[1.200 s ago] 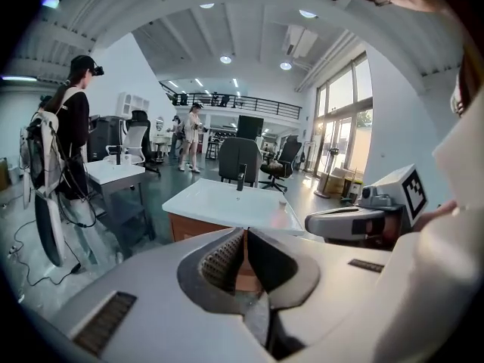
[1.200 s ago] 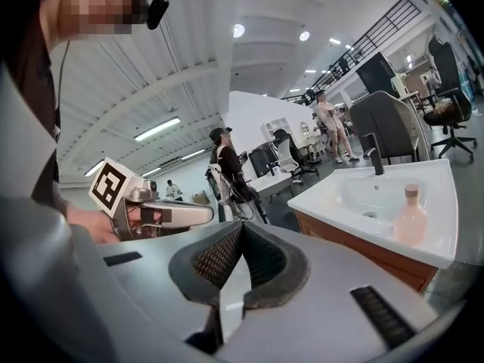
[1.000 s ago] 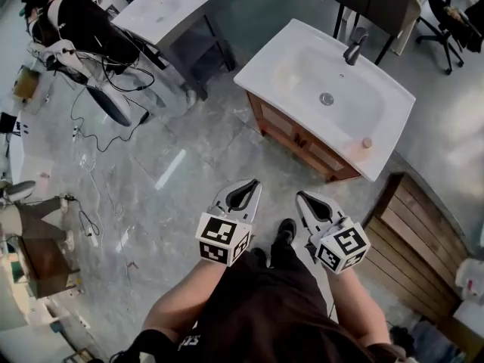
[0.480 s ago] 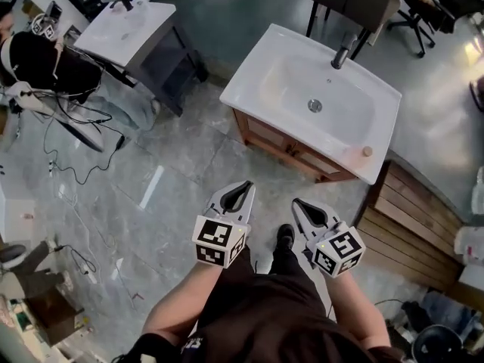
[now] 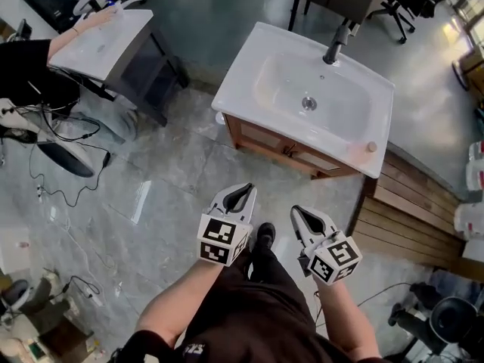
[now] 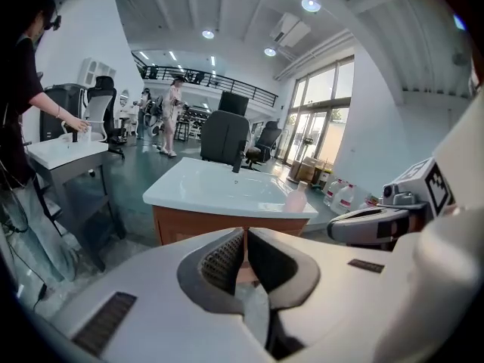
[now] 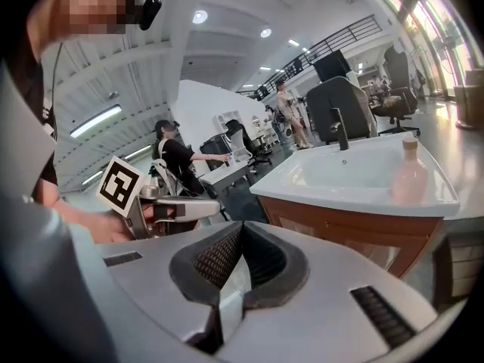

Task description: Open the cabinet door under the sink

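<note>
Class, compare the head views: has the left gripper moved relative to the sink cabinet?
Yes. The left gripper has shifted rightward against the sink cabinet, from left of its corner to opposite its front.

The sink [image 5: 249, 74] has shifted leftward in view.

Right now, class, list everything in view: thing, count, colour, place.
sink: 1, white, centre
tap: 1, dark, sink's back edge
cabinet: 1, brown wood, under the sink
bottle: 1, pale pink, sink's near right corner
second sink: 1, white, upper left
bystander: 1, black top, far left
cables: several, black, floor at left
wooden platform: 1, brown, right
left claw: 1, white, shut, empty, bottom centre
right claw: 1, white, shut, empty, beside it
</note>
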